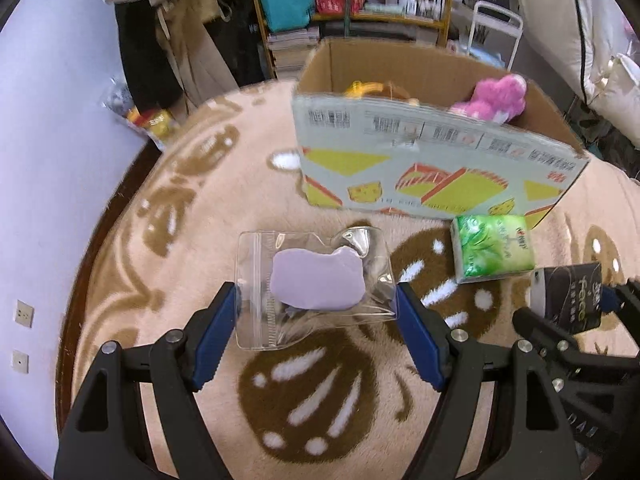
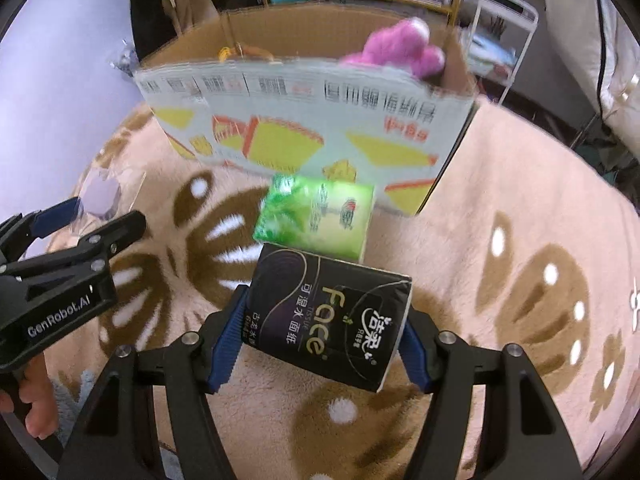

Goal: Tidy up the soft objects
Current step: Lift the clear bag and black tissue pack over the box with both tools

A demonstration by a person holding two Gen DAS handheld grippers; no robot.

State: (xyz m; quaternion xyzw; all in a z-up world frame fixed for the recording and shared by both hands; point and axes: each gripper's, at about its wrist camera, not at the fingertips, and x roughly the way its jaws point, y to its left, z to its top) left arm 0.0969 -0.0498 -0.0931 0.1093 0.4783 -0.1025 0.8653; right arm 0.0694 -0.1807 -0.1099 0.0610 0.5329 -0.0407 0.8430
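Observation:
A clear zip bag with a lilac soft pad inside sits between the pads of my left gripper, which is shut on it. My right gripper is shut on a black tissue pack and holds it above the rug; the pack also shows in the left wrist view. A green tissue pack lies on the rug in front of an open cardboard box. The box holds a pink plush and a yellow toy.
A beige rug with brown patterns covers the surface. Shelves with books and bags stand behind the box. A white frame and bedding are at the right. A bag of small things lies by the wall.

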